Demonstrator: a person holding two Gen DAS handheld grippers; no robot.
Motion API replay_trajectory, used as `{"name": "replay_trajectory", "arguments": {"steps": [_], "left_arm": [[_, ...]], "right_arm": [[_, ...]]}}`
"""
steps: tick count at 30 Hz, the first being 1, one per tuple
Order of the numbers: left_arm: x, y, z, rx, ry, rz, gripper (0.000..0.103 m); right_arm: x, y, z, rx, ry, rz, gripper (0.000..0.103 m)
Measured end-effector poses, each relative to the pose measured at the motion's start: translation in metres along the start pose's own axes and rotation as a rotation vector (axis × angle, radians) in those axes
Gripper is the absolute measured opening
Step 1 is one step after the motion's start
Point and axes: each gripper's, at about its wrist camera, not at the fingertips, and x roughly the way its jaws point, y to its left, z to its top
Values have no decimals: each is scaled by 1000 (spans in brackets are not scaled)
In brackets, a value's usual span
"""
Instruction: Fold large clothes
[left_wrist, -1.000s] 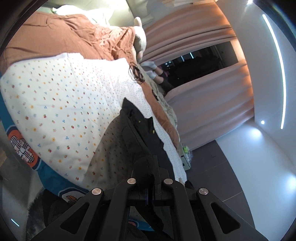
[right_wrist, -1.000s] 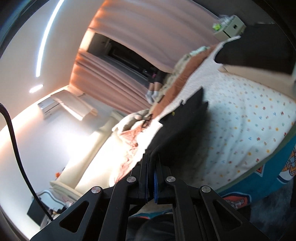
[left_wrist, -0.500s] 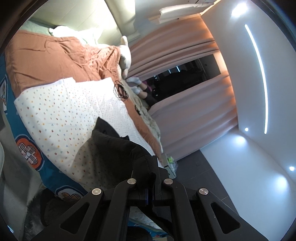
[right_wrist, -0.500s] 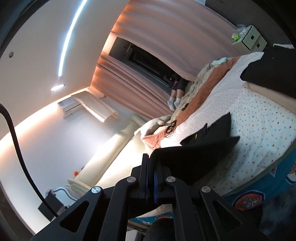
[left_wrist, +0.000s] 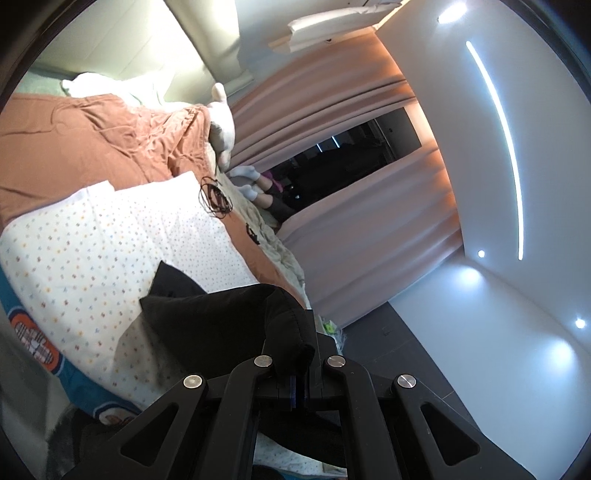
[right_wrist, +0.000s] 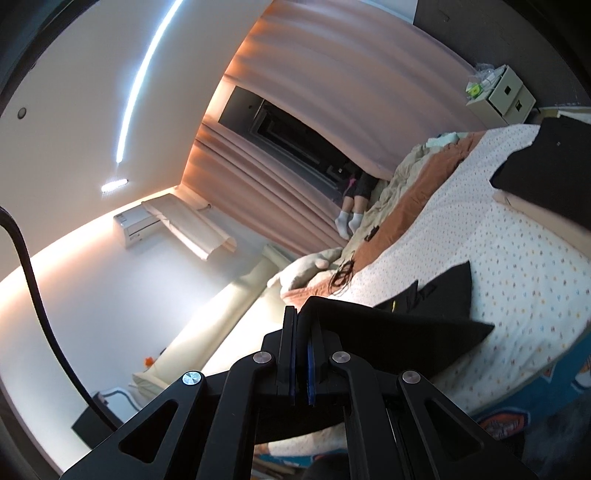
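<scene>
A large black garment (left_wrist: 218, 317) hangs between my two grippers above a white dotted sheet (left_wrist: 92, 251) on the bed. My left gripper (left_wrist: 295, 354) is shut on a bunched edge of it. My right gripper (right_wrist: 302, 332) is shut on another edge of the black garment (right_wrist: 399, 328), which stretches taut to the right. Part of the cloth still trails on the sheet (right_wrist: 517, 288) beyond it.
An orange quilt (left_wrist: 85, 147) and pillows lie at the bed's head. A tangle of black cable (left_wrist: 214, 197) lies on the sheet's far edge. Another dark folded cloth (right_wrist: 546, 173) lies at the sheet's far right. Curtains (left_wrist: 351, 206) and a white cabinet (right_wrist: 502, 96) stand beyond.
Both grippers have lifted the black garment up off the sheet and tilted upward. The cloth now hangs taut instead of lying flat.
</scene>
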Motion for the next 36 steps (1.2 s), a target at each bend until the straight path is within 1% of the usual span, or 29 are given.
{"name": "replay_trajectory", "arguments": {"steps": [2,7,13,19,27,36], "left_arm": [[14,-2,7,10,-5,2,1],[65,-5,33,16,-7,24,1],[135,-5,66,23,16,47,1],[200,6,85,22,51,75,1],[275,35,97,16,98,124,1],[352,88,91,-14,162,214,1]], "right_arm": [[11,-3,9,-3,-14,0,5],[52,-16,36,11,-19,24,5],[100,-32,66,25,-35,-7,5],[138,-56,84,36,-36,-45,5],[194,-91,104,39,-9,-92,5],[252,-157,103,103,32,-170,5]]}}
